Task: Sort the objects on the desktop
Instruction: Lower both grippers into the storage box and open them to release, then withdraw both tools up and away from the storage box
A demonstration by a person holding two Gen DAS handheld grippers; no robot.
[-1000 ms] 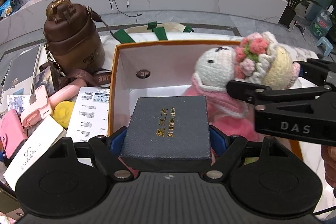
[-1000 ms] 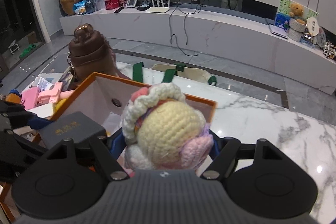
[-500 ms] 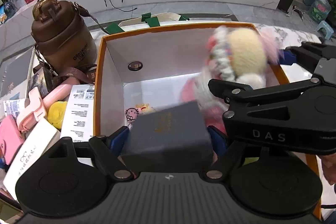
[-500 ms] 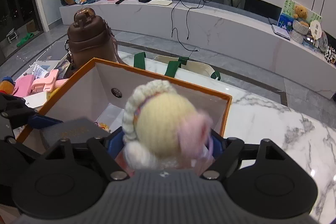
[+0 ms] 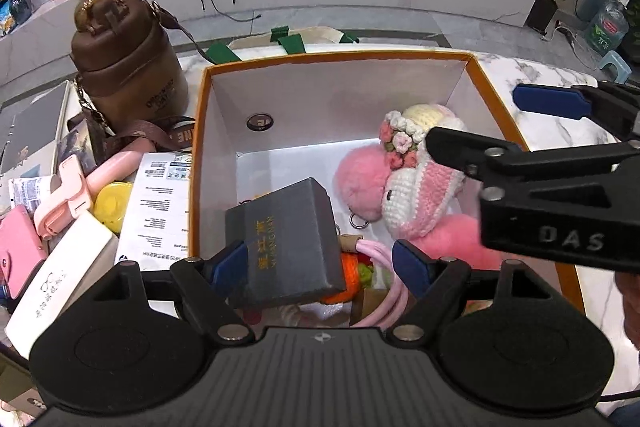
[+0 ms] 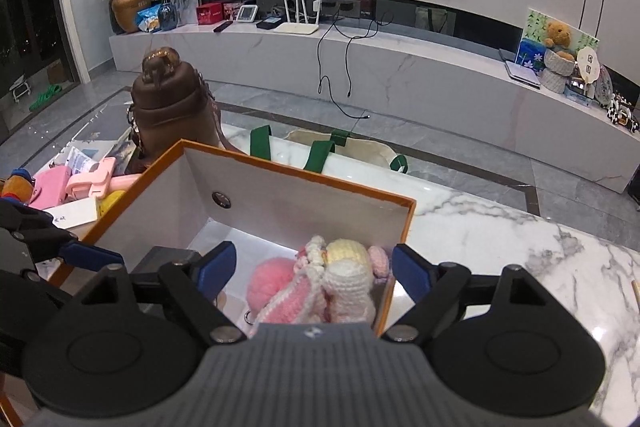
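An orange-rimmed white box stands open on the marble table. A crocheted doll with a flower crown lies inside it beside a pink pompom. My right gripper hangs over the doll. Its jaws are opening and neither pad touches the doll. A dark grey gift box sits tilted inside the orange box. It leans near one pad of my left gripper, which is open, its other pad well clear.
A brown bucket bag stands left of the box. Pink holders, a yellow item, a white case and a leaflet crowd the left. A tote with green handles lies behind. Bare marble shows at right.
The right gripper let go of the doll, which dropped into the orange box. The left gripper opened and the grey box tipped down into the box.
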